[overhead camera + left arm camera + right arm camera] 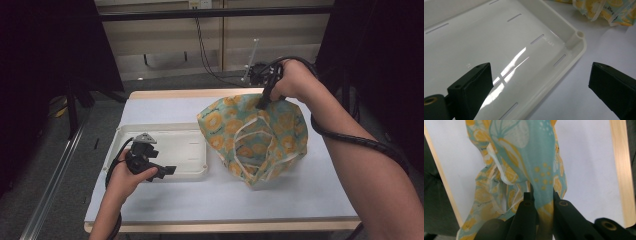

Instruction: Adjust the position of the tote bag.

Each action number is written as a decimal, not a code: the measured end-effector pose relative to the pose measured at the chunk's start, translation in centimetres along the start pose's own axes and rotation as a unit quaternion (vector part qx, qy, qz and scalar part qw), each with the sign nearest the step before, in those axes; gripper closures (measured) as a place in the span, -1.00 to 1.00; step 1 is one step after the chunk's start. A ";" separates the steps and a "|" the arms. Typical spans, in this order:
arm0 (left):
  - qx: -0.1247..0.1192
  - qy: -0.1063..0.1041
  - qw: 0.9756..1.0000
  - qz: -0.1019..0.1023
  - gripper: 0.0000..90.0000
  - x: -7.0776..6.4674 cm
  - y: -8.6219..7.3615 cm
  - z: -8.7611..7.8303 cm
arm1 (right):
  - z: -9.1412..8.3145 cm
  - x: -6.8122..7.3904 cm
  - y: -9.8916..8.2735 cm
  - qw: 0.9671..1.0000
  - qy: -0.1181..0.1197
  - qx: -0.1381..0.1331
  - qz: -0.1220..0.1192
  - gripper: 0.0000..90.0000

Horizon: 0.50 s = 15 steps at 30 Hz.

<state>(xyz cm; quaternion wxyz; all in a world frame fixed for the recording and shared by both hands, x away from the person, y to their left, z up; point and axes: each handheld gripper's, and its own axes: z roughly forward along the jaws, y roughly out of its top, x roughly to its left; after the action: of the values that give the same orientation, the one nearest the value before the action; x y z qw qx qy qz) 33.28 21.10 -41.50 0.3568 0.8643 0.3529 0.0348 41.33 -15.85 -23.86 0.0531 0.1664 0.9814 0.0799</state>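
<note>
The right gripper was pinched on the far upper edge of the thin teal fabric bag printed with yellow lemon slices and edged in white piping; in the right gripper view the black jaws were pressed together on a fold of the cloth, which hung slack and creased below them toward the white table top; the bag's lower part rested on the table, its long axis running from the raised far edge down toward the near side. The left gripper was held with its jaws spread and nothing between them, over the near right corner of the shallow white plastic tray with narrow slots; the bag lay to its right, just beside the tray's right rim; the left gripper was judged the free one to take a second hold.
</note>
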 end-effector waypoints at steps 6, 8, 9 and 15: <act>0.003 -0.002 1.000 -0.001 -0.89 0.0 0.0 0.0 | -0.1 0.1 0.0 0.999 0.010 -0.010 -0.045 1.00; 0.003 -0.003 1.000 0.000 -0.89 0.0 0.0 0.1 | -0.2 0.1 0.2 0.998 0.010 -0.013 -0.061 1.00; 0.003 -0.004 1.000 0.000 -0.89 0.0 0.0 0.1 | -0.2 0.1 0.3 0.998 0.013 -0.012 -0.068 1.00; 0.002 -0.003 1.000 -0.002 -0.89 0.0 0.0 0.1 | -0.2 0.4 1.2 0.995 0.015 -0.018 -0.098 1.00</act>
<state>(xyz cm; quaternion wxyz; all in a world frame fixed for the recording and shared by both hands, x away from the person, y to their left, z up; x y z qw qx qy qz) 33.33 21.08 -41.54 0.3559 0.8646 0.3535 0.0310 41.27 -14.65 -23.44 0.0488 0.0668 0.9921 0.0945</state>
